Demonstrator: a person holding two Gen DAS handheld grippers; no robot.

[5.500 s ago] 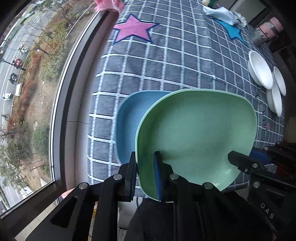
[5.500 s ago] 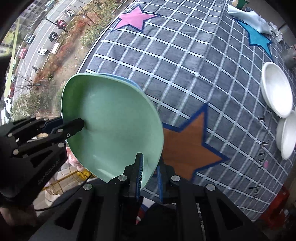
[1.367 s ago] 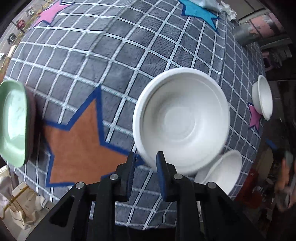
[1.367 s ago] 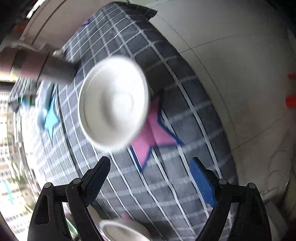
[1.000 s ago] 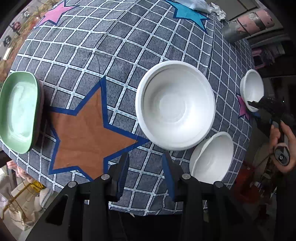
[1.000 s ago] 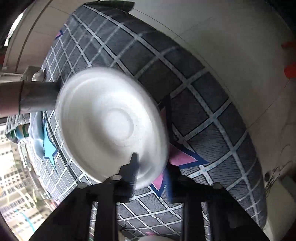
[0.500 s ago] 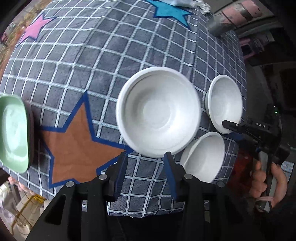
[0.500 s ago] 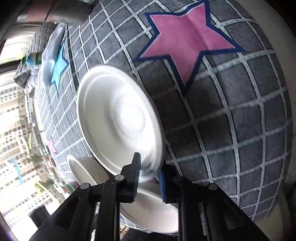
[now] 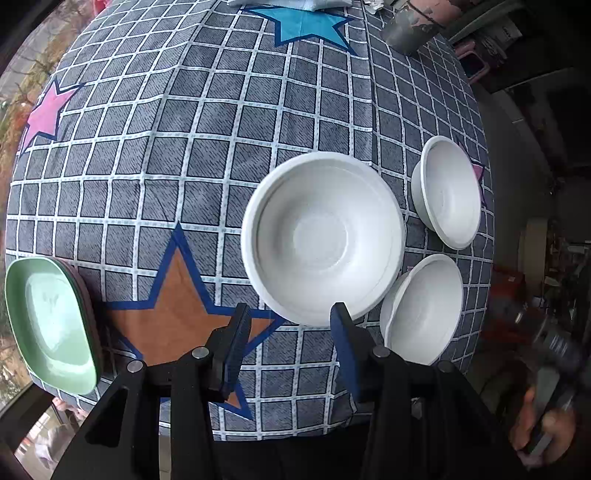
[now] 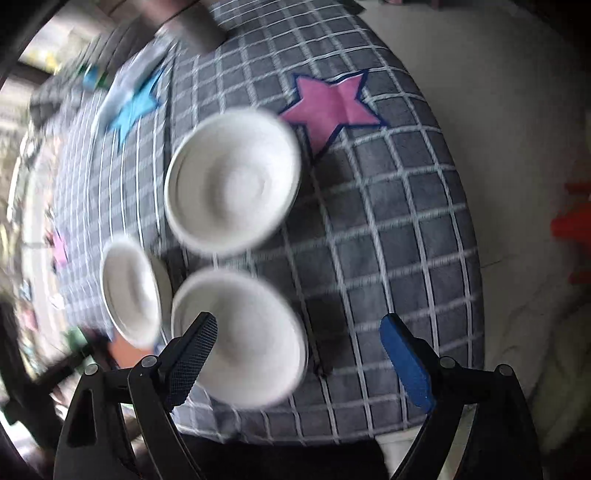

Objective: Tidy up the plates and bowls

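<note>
Three white bowls (image 9: 323, 236) on checked cloth (image 9: 184, 147), both tools opening, empty

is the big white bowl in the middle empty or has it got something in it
Empty: the big white bowl shows only its bare white inside.

Table (image 9: 184, 147) covered in grey checked cloth with white grid lines. Orange star (image 9: 177, 317) with blue outline near the table's near edge. Blue star (image 9: 306, 26) at the far edge, crumpled pale cloth (image 9: 288, 3) just beyond it. Pink star (image 9: 42, 116) toward the far left edge. Grey-and-pink cylinder (image 9: 410, 27) by the far right corner. Pale floor (image 10: 498, 110) off the table's right side.
</note>
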